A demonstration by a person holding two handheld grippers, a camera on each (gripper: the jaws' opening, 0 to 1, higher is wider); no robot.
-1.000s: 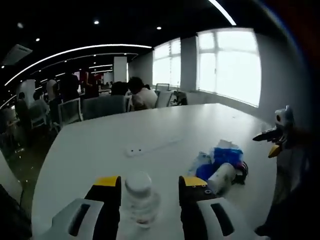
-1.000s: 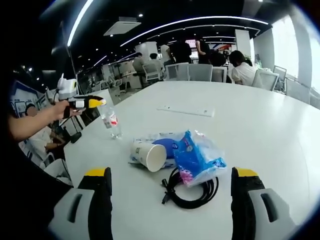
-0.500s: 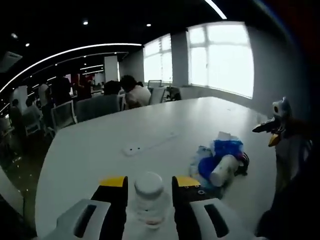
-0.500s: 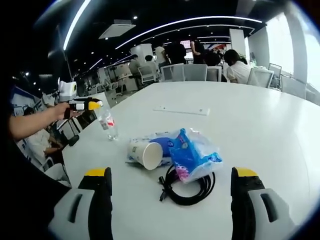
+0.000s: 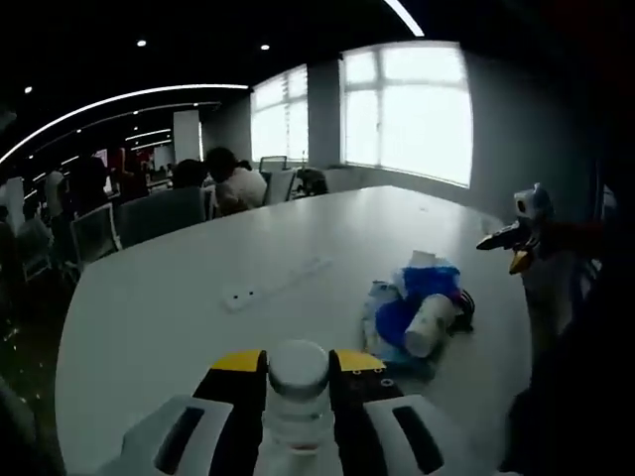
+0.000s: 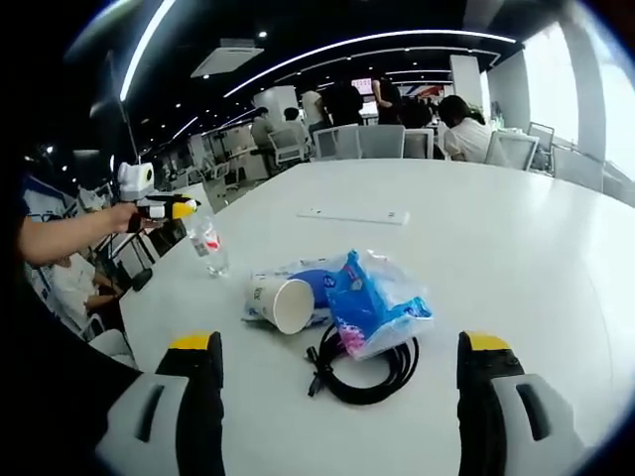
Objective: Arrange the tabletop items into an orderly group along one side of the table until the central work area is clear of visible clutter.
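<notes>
My left gripper (image 5: 298,369) is clamped on the water bottle (image 5: 297,395), yellow-tipped jaws pressed against both sides just under its white cap. From the right gripper view the bottle (image 6: 208,241) is upright at the near-left edge of the white table (image 6: 516,248), its base at or just above the surface; can't tell which. My left hand (image 6: 117,217) holds that gripper (image 6: 167,208) there.

The rest of the clutter is bunched together in the middle of the table: a paper cup (image 6: 277,302) on its side, mouth toward the right camera, touching a blue plastic bag (image 6: 369,302) and a clear wrapper behind it. A coiled black cable (image 6: 362,363) lies just in front of the bag, partly under it. Same pile in the left gripper view: cup (image 5: 426,325), bag (image 5: 429,282).

A long white power strip (image 6: 356,214) lies flat farther back, well apart from the pile.

My right gripper (image 6: 337,397) is spread wide, nothing between the jaws, hovering short of the cable. It shows in the left gripper view too (image 5: 504,241).

Office chairs (image 6: 382,142) and seated people behind the table, bright windows (image 5: 407,109).
</notes>
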